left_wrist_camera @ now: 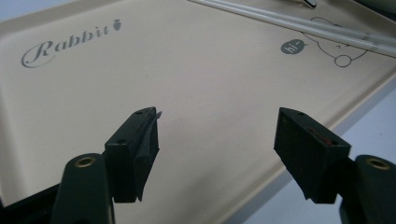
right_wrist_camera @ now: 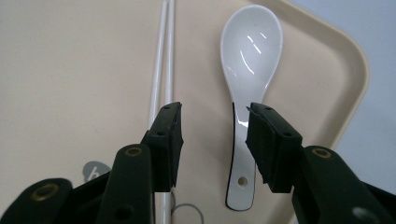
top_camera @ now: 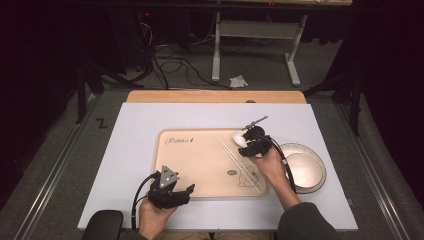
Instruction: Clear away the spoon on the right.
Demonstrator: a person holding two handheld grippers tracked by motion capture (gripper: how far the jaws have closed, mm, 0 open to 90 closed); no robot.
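1. Right gripper [right_wrist_camera: 214,126] hovers part-open, gripping nothing; the white spoon [right_wrist_camera: 250,60] lies on the tray [right_wrist_camera: 345,70] beneath it, handle by the right jaw, chopsticks [right_wrist_camera: 161,60] by the left.
2. Left gripper [left_wrist_camera: 217,135] waits wide open and empty over bare tray, likely clear of the work.

A lab or recording studio, not a home — the counter [top_camera: 150,125] stands alone under a pale sheet, ringed by black curtains [top_camera: 45,50] and dark carpet. Beyond its far edge loose cables [top_camera: 170,62] snake across the floor past the white legs of a height-adjustable desk [top_camera: 216,50]. Metal rails [top_camera: 50,180] run along the counter's left and right sides — rig hardware.
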